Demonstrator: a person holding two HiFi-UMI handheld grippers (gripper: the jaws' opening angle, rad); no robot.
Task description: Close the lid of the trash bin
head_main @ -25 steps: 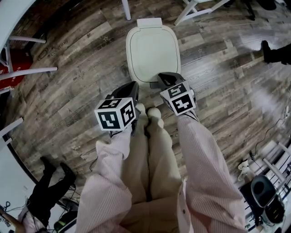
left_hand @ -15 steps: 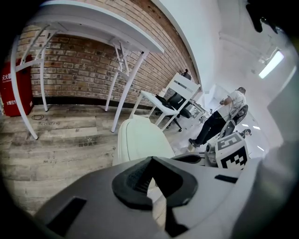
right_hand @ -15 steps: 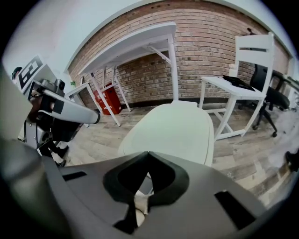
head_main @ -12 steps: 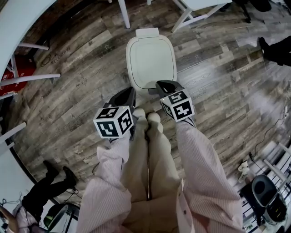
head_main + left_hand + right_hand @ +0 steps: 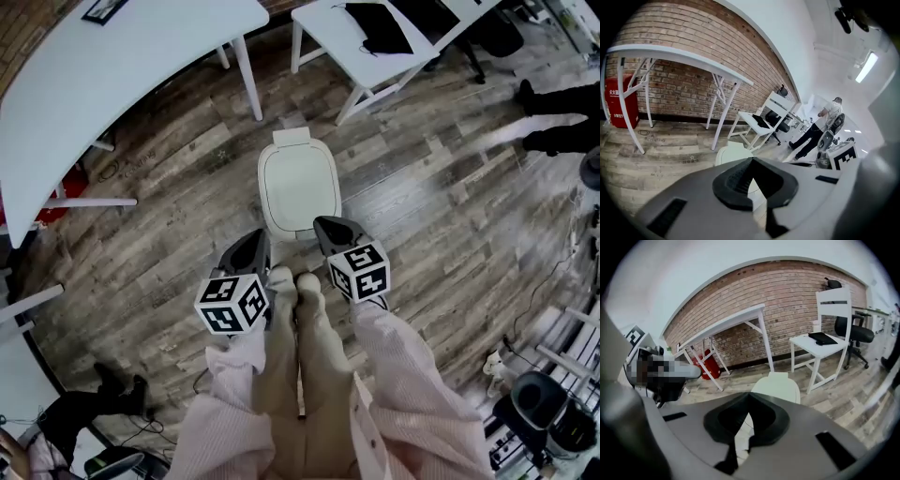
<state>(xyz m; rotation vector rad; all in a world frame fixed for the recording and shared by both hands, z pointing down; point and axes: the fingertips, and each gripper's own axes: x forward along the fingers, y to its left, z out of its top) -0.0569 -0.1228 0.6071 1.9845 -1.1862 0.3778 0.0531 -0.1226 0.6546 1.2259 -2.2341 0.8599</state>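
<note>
The white trash bin [image 5: 298, 187] stands on the wood floor with its lid lying flat and closed. It also shows past the jaws in the left gripper view, trash bin [image 5: 732, 152], and in the right gripper view, trash bin [image 5: 779, 385]. My left gripper [image 5: 259, 236] hangs above the floor just near-left of the bin, jaws shut with nothing in them. My right gripper [image 5: 321, 223] is held over the bin's near edge, well above it, also shut and empty. In their own views the left gripper [image 5: 751, 160] and right gripper [image 5: 750, 395] show tips meeting.
A long white table [image 5: 122, 84] stands to the far left, a smaller white table [image 5: 375, 47] with a black item beyond the bin. A red cabinet [image 5: 621, 101] sits by the brick wall. An office chair [image 5: 853, 336] and a standing person [image 5: 820, 126] are at right.
Both grippers have risen away from the bin's lid. The head view has lifted too, so the bin looks smaller and the tables have come into view.
</note>
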